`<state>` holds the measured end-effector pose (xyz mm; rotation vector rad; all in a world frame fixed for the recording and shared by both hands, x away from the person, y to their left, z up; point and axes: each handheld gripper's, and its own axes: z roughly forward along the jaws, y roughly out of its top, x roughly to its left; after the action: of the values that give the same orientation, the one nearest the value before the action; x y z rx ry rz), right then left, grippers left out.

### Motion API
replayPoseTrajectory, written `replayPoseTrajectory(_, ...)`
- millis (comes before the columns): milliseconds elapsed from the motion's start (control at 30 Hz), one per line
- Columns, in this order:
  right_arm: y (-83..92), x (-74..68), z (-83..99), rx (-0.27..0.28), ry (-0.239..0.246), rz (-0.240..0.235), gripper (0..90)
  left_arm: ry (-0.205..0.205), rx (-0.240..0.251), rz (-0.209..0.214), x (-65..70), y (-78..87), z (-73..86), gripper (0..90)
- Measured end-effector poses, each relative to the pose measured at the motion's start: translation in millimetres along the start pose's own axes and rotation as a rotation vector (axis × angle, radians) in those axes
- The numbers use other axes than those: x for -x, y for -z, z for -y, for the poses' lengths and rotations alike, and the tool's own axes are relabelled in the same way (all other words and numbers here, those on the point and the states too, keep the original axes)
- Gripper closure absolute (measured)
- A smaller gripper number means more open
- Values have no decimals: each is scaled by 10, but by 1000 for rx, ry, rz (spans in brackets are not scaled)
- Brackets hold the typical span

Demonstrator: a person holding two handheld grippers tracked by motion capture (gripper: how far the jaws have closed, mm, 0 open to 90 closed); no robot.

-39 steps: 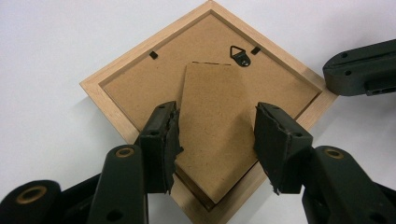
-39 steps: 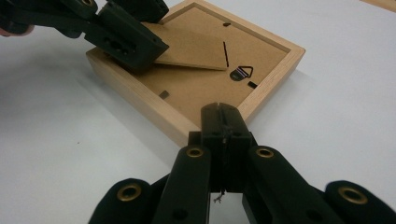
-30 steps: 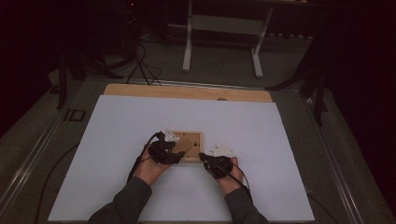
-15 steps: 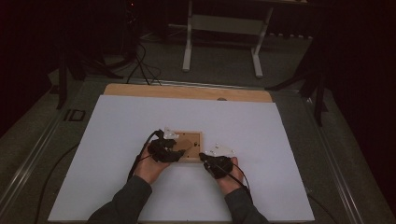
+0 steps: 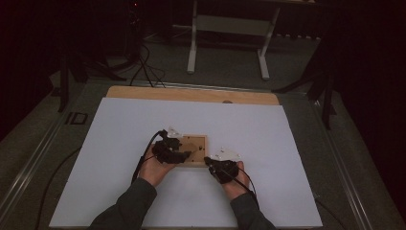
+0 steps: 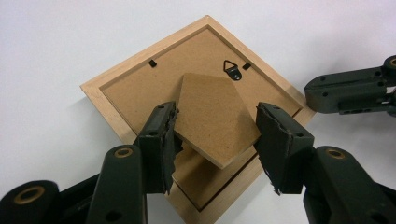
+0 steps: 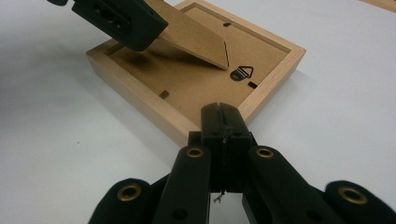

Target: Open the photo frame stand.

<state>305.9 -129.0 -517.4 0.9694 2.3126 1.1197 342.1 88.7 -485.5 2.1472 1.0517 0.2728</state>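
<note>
In the high view, a wooden picture frame [image 5: 194,149] lies face down on the white table sheet [image 5: 119,129], just below the centre of the picture. The left gripper [image 5: 184,154] reaches over the frame's left part, and the right gripper [image 5: 207,160] sits at the frame's lower right corner, each in one of the person's hands.

In the left gripper view, the frame [image 6: 121,93] sits as a diamond in the middle, back panel up, a small metal hanger [image 6: 231,70] near its upper corner. The brown easel stand [image 6: 215,119] is tilted up off the back. The left gripper [image 6: 215,144] has its jaws on either side of the stand: the left pad touches its edge, the right one looks just clear, so the hold is loose at most. The right gripper shows at the right edge.

In the right gripper view, the right gripper [image 7: 223,116] is fully closed, jaws pressed together with nothing between them, tips against the frame's [image 7: 140,100] near edge at lower centre. The left gripper [image 7: 116,18] shows at upper left by the raised stand [image 7: 196,39].
</note>
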Motion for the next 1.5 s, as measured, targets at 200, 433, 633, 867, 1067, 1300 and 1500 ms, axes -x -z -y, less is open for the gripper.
replayPoseTrajectory(200,0,1,0,0,0,-1,900,13,-16,16,-16,-15,16,463)
replayPoseTrajectory(433,0,0,1,1,0,-1,900,26,-34,27,-18,-54,24,447)
replayPoseTrajectory(633,0,1,1,1,0,-2,899,76,-26,57,-77,-42,19,496)
replayPoseTrajectory(867,0,0,1,1,0,-1,899,124,-24,94,-118,-52,14,494)
replayPoseTrajectory(1067,0,-2,1,0,0,0,899,146,-39,113,-148,-74,13,513)
replayPoseTrajectory(1300,0,-2,0,0,1,0,899,177,-47,144,-188,-81,11,525)
replayPoseTrajectory(1500,2,4,-3,-3,3,-1,880,159,-47,127,-165,-76,6,528)
